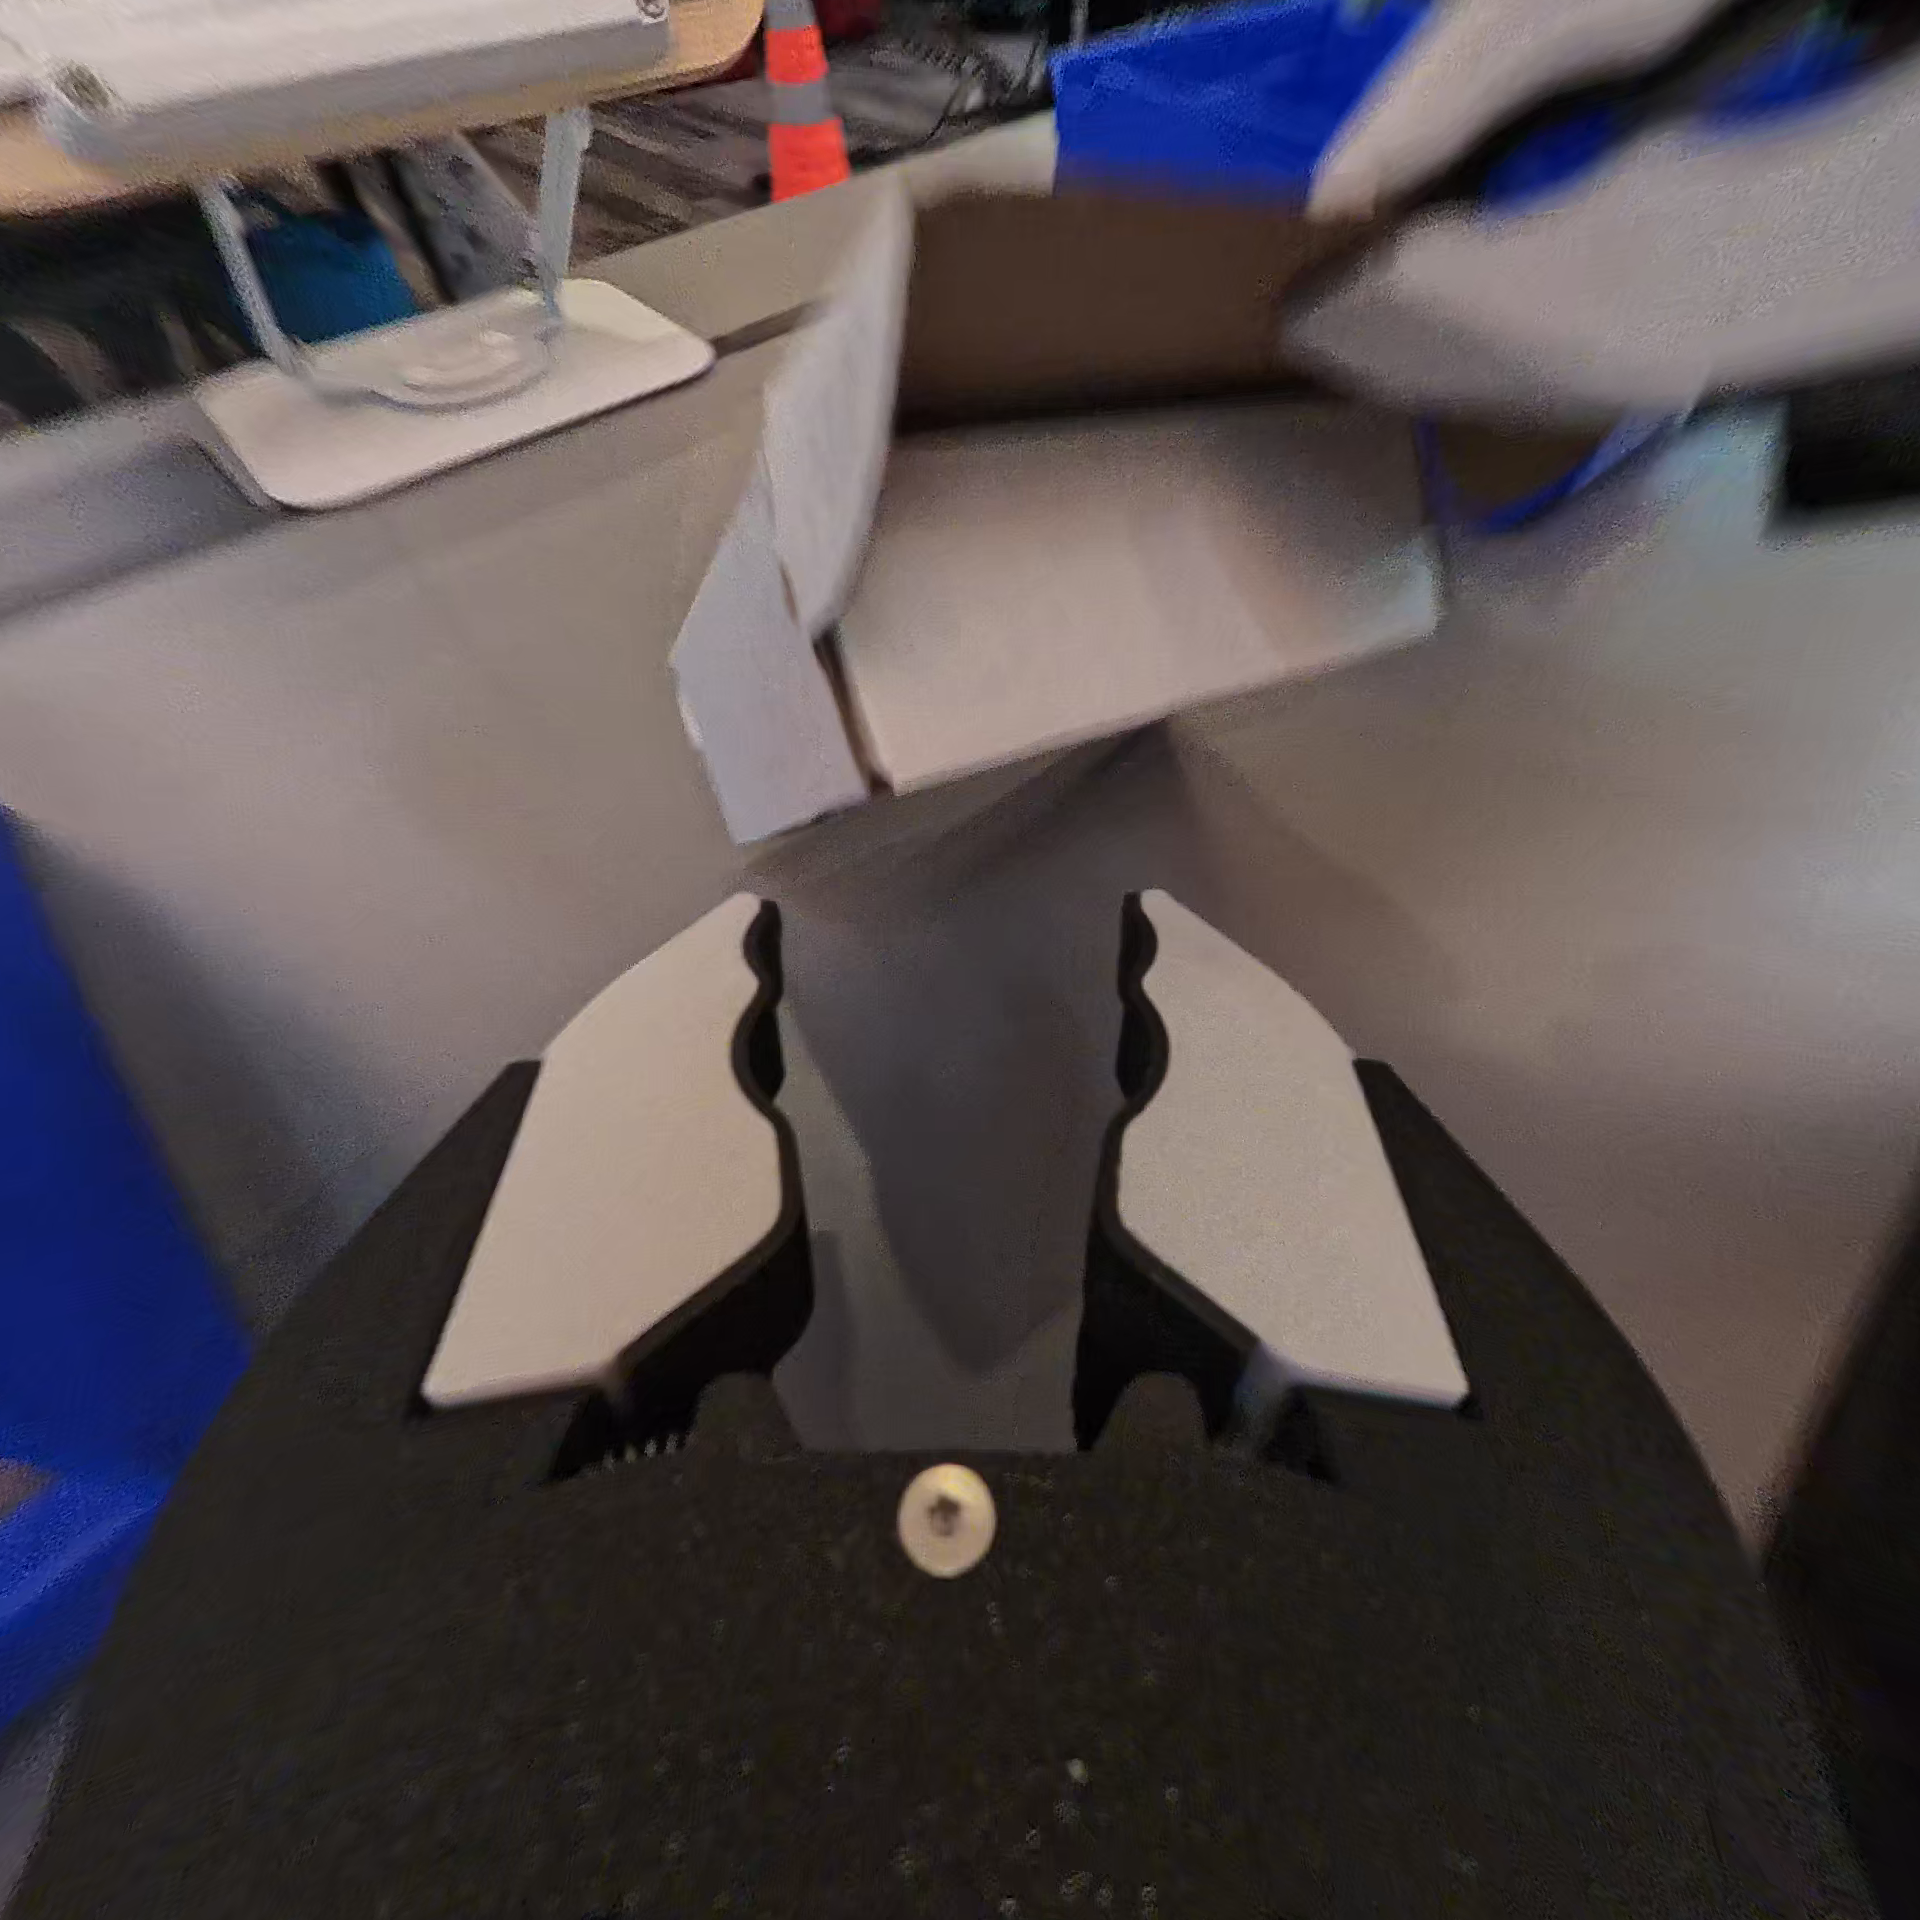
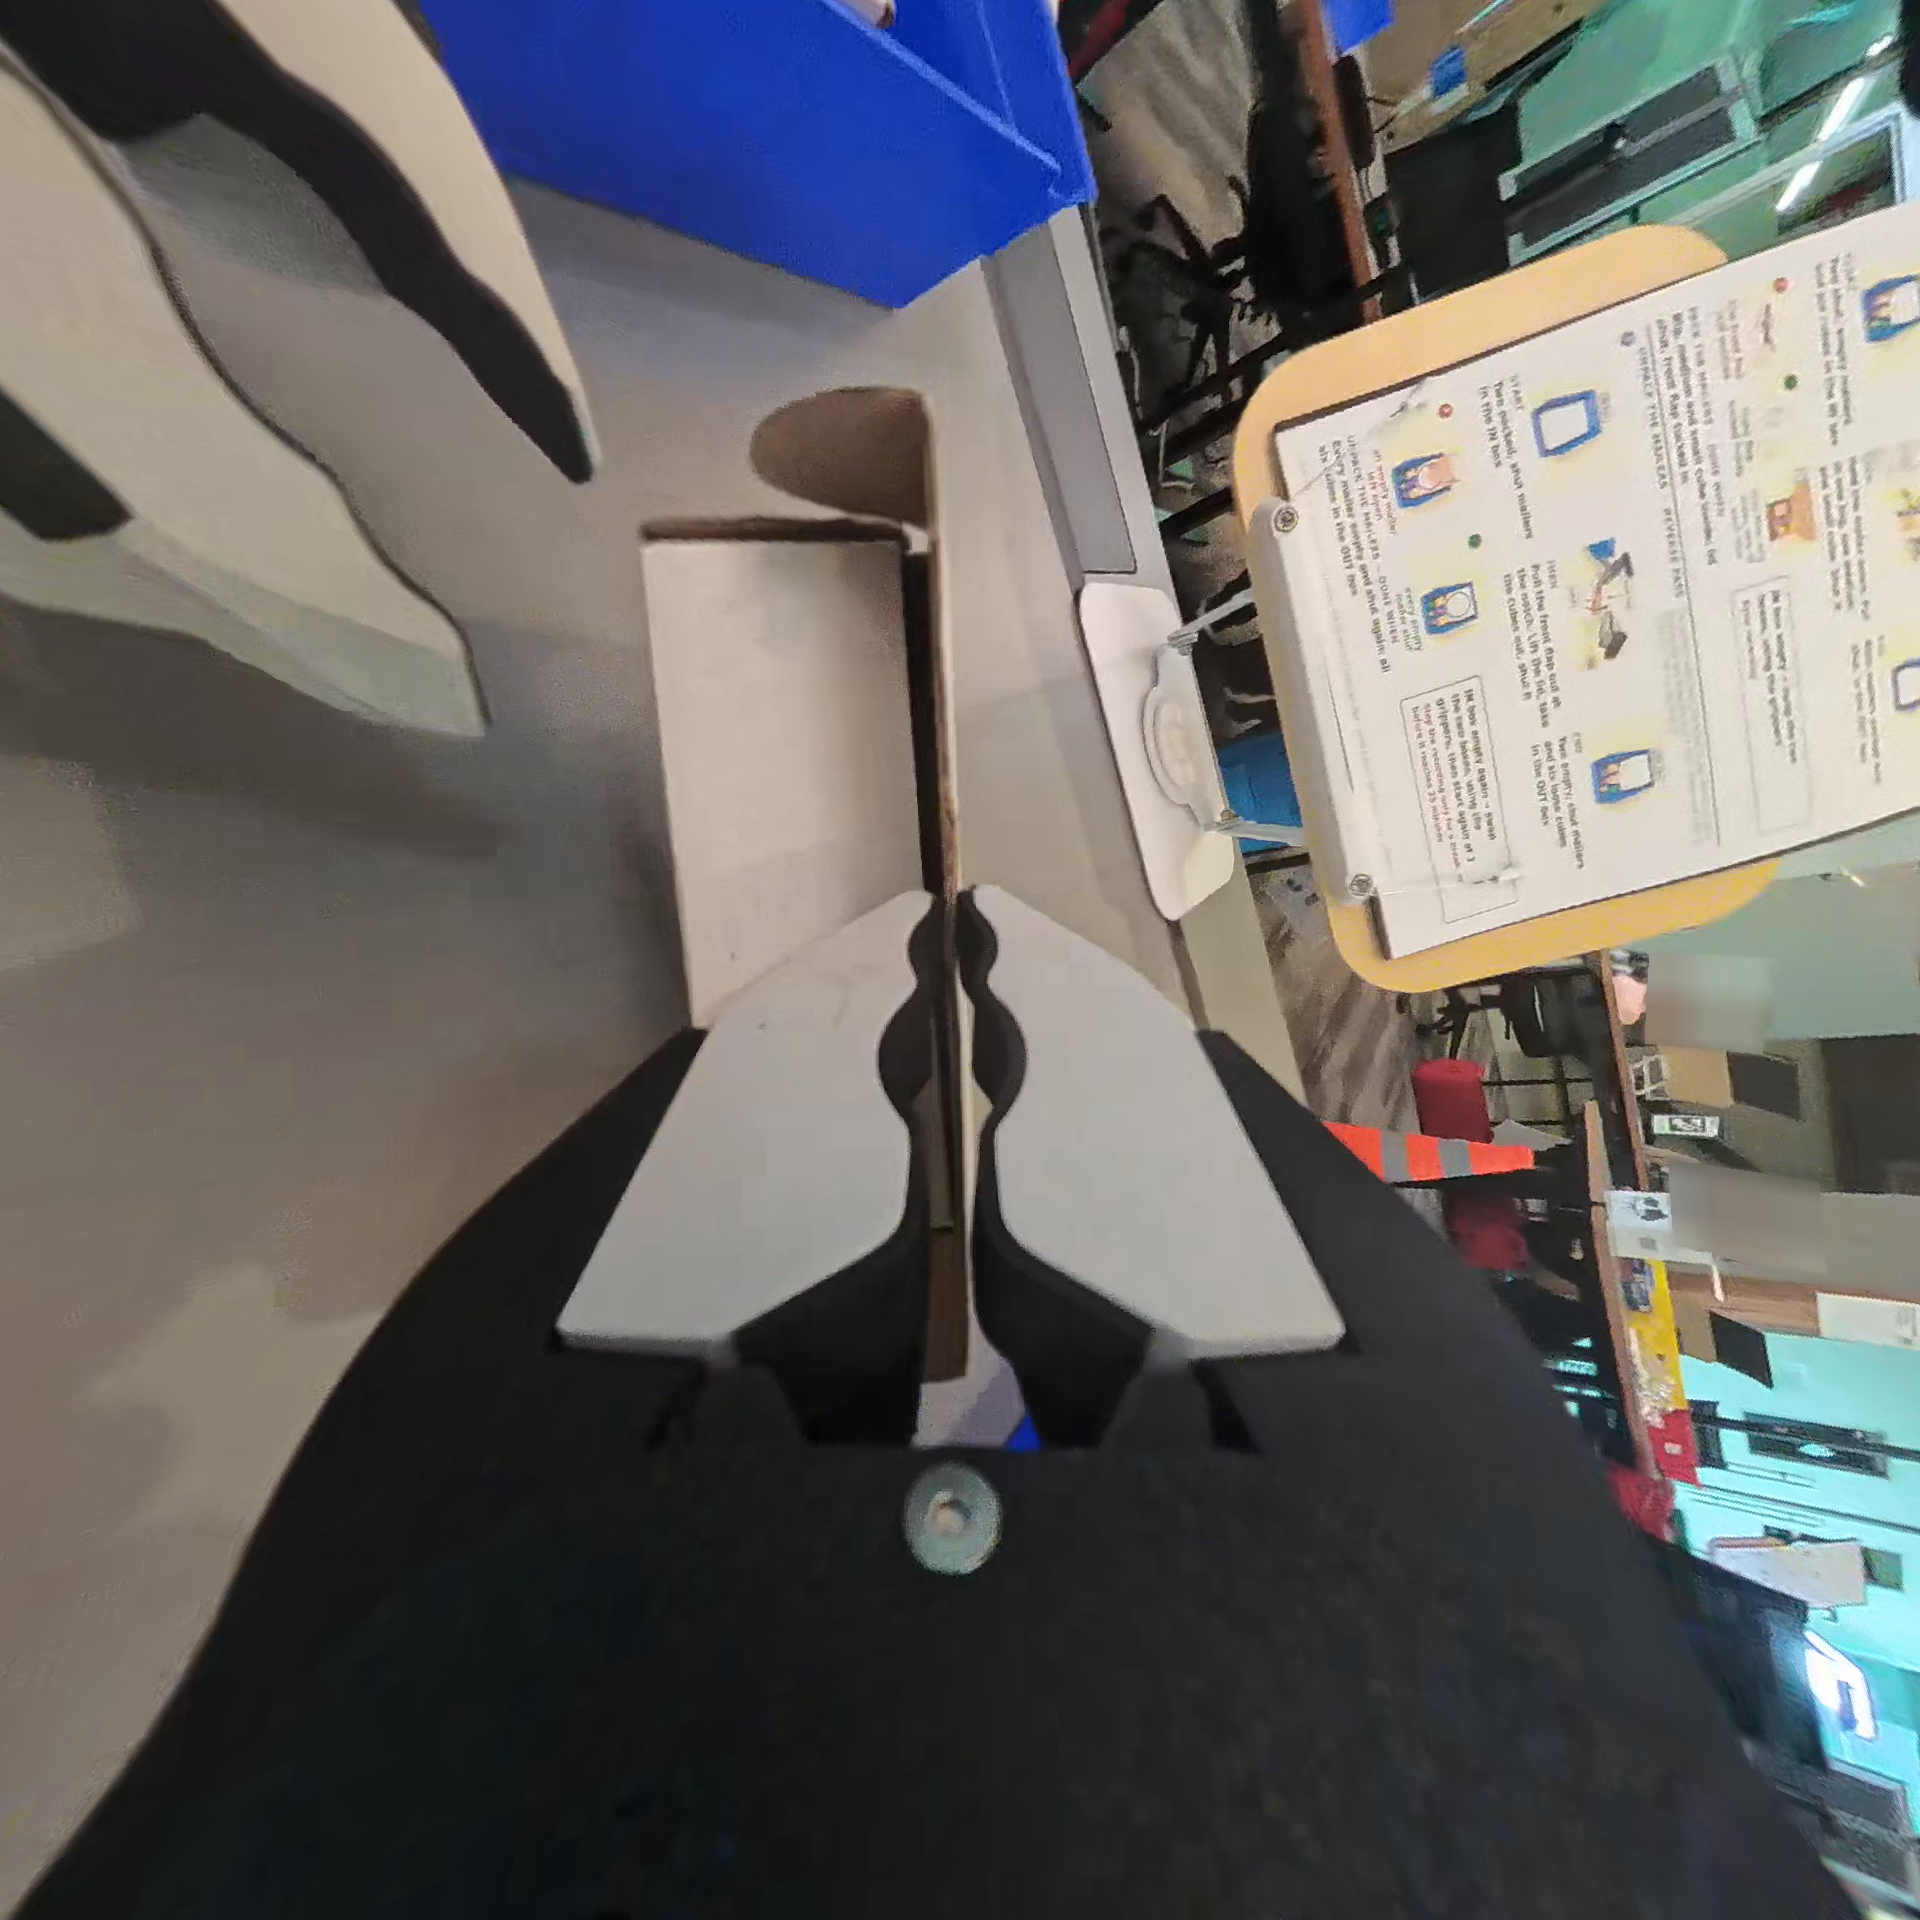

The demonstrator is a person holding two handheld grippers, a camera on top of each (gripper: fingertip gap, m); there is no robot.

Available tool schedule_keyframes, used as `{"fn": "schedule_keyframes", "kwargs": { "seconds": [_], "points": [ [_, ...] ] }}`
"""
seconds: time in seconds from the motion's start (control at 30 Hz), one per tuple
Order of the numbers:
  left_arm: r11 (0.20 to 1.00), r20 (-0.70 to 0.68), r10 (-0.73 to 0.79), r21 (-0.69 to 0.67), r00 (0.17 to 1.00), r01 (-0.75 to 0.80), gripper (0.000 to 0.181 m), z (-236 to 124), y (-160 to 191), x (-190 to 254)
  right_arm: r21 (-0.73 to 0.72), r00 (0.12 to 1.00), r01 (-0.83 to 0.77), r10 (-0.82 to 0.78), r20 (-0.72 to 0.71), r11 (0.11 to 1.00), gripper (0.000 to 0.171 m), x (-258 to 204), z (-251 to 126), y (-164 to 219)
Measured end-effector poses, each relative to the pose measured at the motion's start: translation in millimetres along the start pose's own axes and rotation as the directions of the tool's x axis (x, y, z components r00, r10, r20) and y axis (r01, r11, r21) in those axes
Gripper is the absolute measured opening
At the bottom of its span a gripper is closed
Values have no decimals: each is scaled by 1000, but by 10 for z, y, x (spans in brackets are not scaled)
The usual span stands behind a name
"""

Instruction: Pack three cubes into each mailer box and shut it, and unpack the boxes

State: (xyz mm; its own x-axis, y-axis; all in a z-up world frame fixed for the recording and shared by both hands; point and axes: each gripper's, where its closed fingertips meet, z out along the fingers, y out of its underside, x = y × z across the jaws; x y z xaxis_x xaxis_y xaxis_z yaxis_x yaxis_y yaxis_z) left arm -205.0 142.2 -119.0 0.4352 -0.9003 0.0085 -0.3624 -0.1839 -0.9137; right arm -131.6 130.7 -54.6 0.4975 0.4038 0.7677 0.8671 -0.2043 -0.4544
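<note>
A grey table [image 1: 364, 727] fills the foreground of a cluttered workshop, with shelves and benches seen beyond its far edge. A white mailer box [image 1: 1091, 582] is held raised above the table in the left wrist view, its shadow cast on the surface beneath; its brown cardboard inside is exposed and a side flap hangs loose at its left end. In the right wrist view the same box [image 2: 779, 748] is seen edge-on, and a thin cardboard panel of it is pinched between the closed jaws of the right gripper [image 2: 953, 909]. The left gripper [image 1: 948, 904] is held just short of the box, its jaws parted and nothing between them; its fingers [image 2: 312, 468] are also visible at the upper left of the right wrist view. No cubes can be made out in the box. A blue bin [image 2: 748, 135] is seen behind the box, and another blue shape [image 1: 83, 1299] sits at the left edge of the left view, too blurred to identify. A clipboard with an instruction sheet [image 2: 1590, 592] is propped on a white stand [image 1: 457, 395] at the table's edge, and an orange cone [image 1: 805, 104] is seen on the floor farther back.
</note>
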Motion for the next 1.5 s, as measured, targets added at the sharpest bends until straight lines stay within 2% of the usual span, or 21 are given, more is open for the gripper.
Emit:
{"fn": "schedule_keyframes", "kwargs": {
  "seconds": [0.07,0.1,0.2,0.27,0.37,0.43,0.5,0.57,0.67,0.77,0.87,0.9,0.93,1.03,1.1,1.17,1.23,1.3,1.37,1.5],
  "points": [
    [990,-75,-132,48,988,135,66,-19,-111,91,17,1000,-9,9,-30,1000,2,-130,-27,-8],
    [987,-63,-148,56,987,151,65,-8,-125,78,23,999,4,-3,-42,1000,2,-208,-47,-20],
    [999,26,-47,4,999,47,60,117,-13,-14,48,1000,0,1,-30,999,2,-430,-106,-82],
    [997,48,31,-74,998,-27,49,214,121,-33,56,1000,-8,8,1,998,2,-505,-129,-120],
    [970,27,77,-233,997,-69,41,360,439,-18,68,999,-22,24,-24,997,2,-314,-189,-169],
    [955,38,86,-287,996,-72,29,403,537,-34,84,996,-91,90,11,992,2,-142,-226,-214],
    [962,34,89,-261,995,-77,28,400,476,-23,19,990,-124,122,63,992,2,-13,-192,-137],
    [970,34,79,-233,996,-69,28,341,409,-23,-10,992,-113,113,48,994,2,146,-152,-64],
    [992,66,90,-95,994,-84,13,160,142,-48,-18,983,-153,154,99,988,2,215,-129,-32],
    [991,35,129,28,991,-130,10,103,-128,29,-5,976,-174,173,131,985,2,218,-120,-50],
    [975,58,220,-36,974,-218,9,297,-99,-41,0,979,-158,156,132,987,2,206,-106,-72],
    [970,65,233,-82,970,-228,3,367,-26,-88,0,980,-150,149,132,989,2,208,-104,-75],
    [968,62,228,-121,972,-219,0,418,55,-118,-6,983,-141,141,120,990,2,237,-100,-61],
    [975,24,194,-115,981,-190,0,435,78,-85,-41,988,-142,144,59,989,2,480,-55,49],
    [973,29,199,-126,980,-194,0,440,81,-94,-101,992,-124,126,21,987,2,689,87,210],
    [977,30,181,-119,983,-176,0,451,75,-93,-175,991,-127,132,17,976,2,859,379,469],
    [982,17,155,-114,988,-152,0,456,73,-66,-252,972,-197,222,78,948,3,885,760,793],
    [983,16,153,-106,988,-150,0,462,69,-31,-347,924,-266,340,174,899,3,736,1085,1092],
    [976,43,200,-101,979,-195,0,471,61,-16,-396,900,-277,381,212,875,5,590,1289,1246],
    [971,77,224,-105,971,-216,0,467,59,-31,-471,864,-264,423,272,842,9,288,1428,1450]
  ]
}}
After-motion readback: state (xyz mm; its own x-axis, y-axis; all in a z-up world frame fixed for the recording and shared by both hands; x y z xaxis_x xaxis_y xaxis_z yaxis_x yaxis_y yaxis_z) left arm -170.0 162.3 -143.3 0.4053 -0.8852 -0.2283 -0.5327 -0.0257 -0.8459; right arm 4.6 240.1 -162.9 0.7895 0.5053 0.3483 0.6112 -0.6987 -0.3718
